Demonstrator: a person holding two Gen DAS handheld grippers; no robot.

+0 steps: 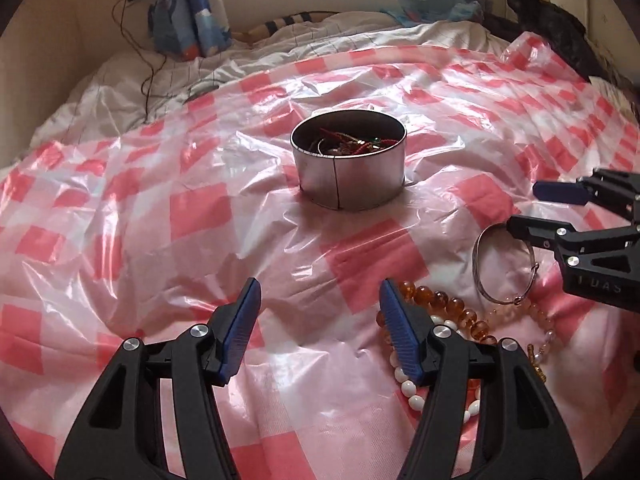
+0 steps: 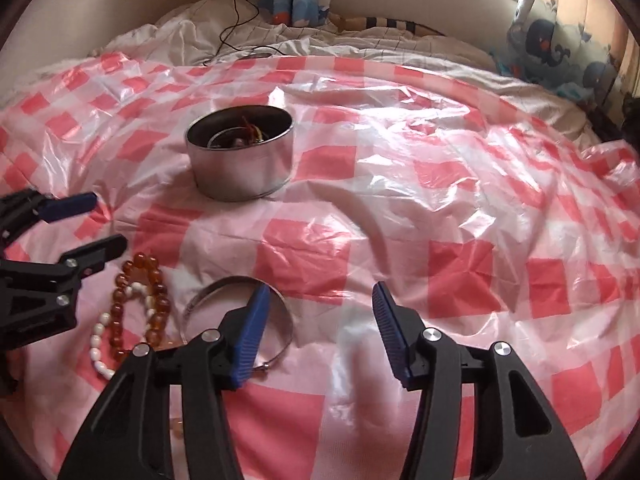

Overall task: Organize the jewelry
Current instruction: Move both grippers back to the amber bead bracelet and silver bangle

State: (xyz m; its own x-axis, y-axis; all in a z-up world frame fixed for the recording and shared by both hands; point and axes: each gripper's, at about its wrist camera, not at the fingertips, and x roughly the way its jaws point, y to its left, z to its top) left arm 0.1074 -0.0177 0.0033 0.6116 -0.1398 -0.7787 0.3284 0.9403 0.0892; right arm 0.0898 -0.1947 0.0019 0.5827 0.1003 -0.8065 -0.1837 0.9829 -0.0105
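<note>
A round metal tin (image 1: 348, 184) (image 2: 240, 176) with several tangled pieces of jewelry inside stands on the pink-checked plastic sheet (image 1: 200, 208). Closer in lie a silver bangle (image 1: 477, 258) (image 2: 224, 283), an amber bead bracelet (image 1: 452, 304) (image 2: 156, 280), a white bead bracelet (image 1: 404, 380) (image 2: 96, 340) and a pale pink bead strand (image 1: 540, 316). My left gripper (image 1: 320, 320) (image 2: 110, 221) is open and empty, its right finger just above the amber and white beads. My right gripper (image 2: 320, 308) (image 1: 523, 209) is open, its left finger over the bangle's rim, with nothing pressed between the pads.
The sheet covers a bed with rumpled white bedding (image 1: 120, 80) behind it. A dark cable (image 1: 148, 80) trails over the bedding at the back left. Printed curtains (image 1: 188, 12) and a whale-print pillow (image 2: 560, 48) sit along the far wall.
</note>
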